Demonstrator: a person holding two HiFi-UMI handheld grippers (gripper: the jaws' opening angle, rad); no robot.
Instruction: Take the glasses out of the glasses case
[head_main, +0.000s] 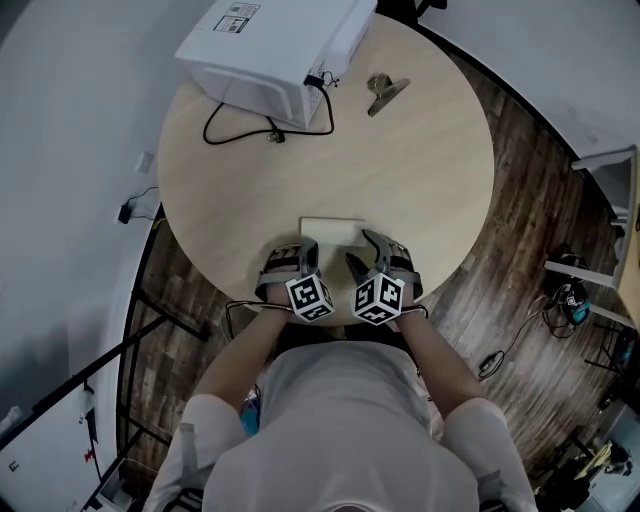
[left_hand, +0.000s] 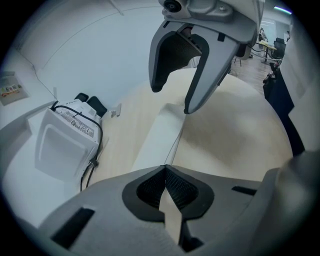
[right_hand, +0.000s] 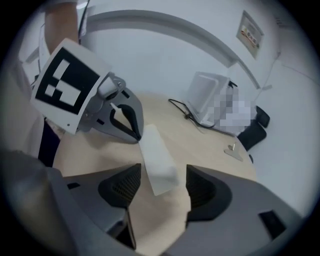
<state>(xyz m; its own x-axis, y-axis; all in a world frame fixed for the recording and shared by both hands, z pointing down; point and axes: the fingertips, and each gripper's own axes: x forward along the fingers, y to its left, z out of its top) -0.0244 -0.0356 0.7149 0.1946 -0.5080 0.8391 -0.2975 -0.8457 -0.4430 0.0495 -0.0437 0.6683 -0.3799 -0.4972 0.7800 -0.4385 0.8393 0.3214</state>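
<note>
A closed white glasses case (head_main: 335, 230) lies on the round pale-wood table (head_main: 420, 170), close to its near edge. My left gripper (head_main: 307, 248) is at the case's left end. In the left gripper view its tips (left_hand: 165, 167) meet, shut on the end edge of the case (left_hand: 160, 135). My right gripper (head_main: 360, 250) is at the other end and stands open. In the right gripper view its jaws (right_hand: 163, 172) straddle the near end of the case (right_hand: 156, 160) with a gap on both sides. No glasses are visible.
A white boxy device (head_main: 275, 50) with a black cable (head_main: 240, 125) sits at the table's far side, with a metal clip (head_main: 385, 90) to its right. The table's near edge is just under my grippers. Dark wood floor and black stands surround the table.
</note>
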